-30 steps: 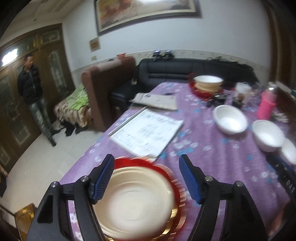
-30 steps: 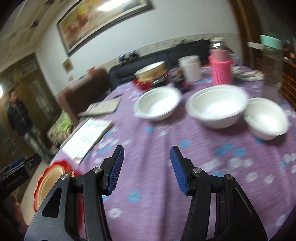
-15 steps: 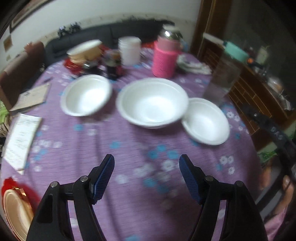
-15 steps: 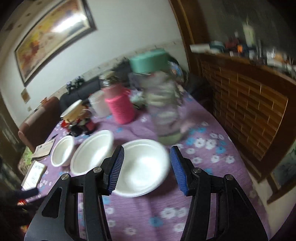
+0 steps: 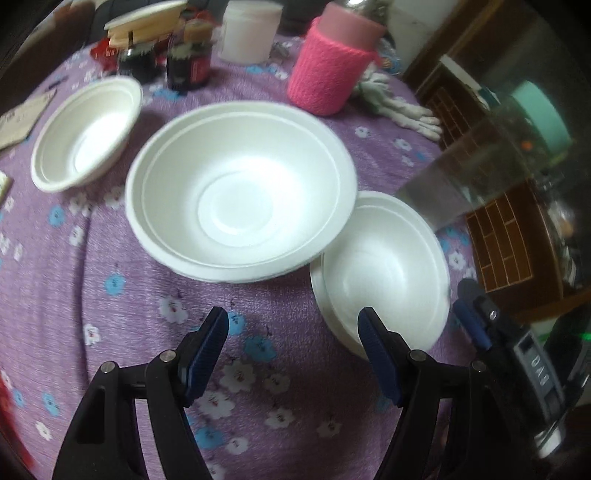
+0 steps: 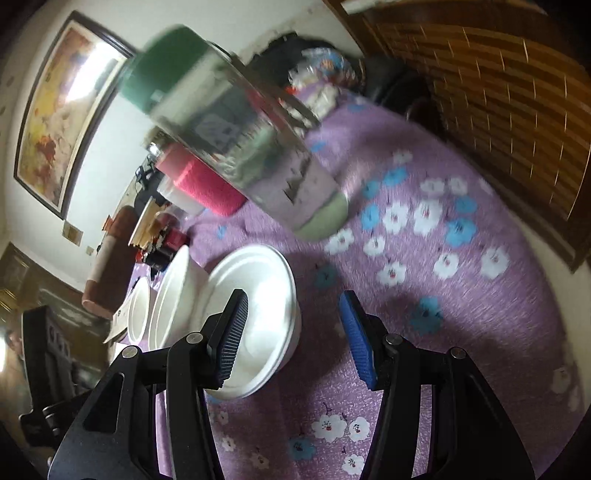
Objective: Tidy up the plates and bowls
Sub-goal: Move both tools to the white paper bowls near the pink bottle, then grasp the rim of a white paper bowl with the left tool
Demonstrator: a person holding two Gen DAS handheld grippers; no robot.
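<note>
The bowls are not stacked yet, so most of the job looks still to do. Three white bowls sit apart on the purple cloth [image 5: 110, 314]: a big bowl [image 5: 240, 192] in the middle, a left bowl [image 5: 88, 129] farther off, and a small bowl [image 5: 384, 273] tucked just under the big bowl's rim on the other side. Each one is open side up and has nothing in it. Some plates [image 5: 144, 18] sit at the far edge behind two dark jars [image 5: 166, 62], beside a pink cup [image 5: 332, 66], and no tool is near them. The left gripper [image 5: 293, 328] tips steeply down over the cloth, just in front of the big and small bowls. Its blue jaws stand wide apart and hold nothing. The right gripper [image 6: 293, 325] comes in from the side, rolled over so the room looks tilted. Its jaws are partly open and hold nothing, and one jaw crosses in front of the small bowl [image 6: 258, 317], so it seems to be lining up with that rim. A clear jar [image 6: 236, 140] with a green lid stands close behind. I think the small bowl may be picked first.
</note>
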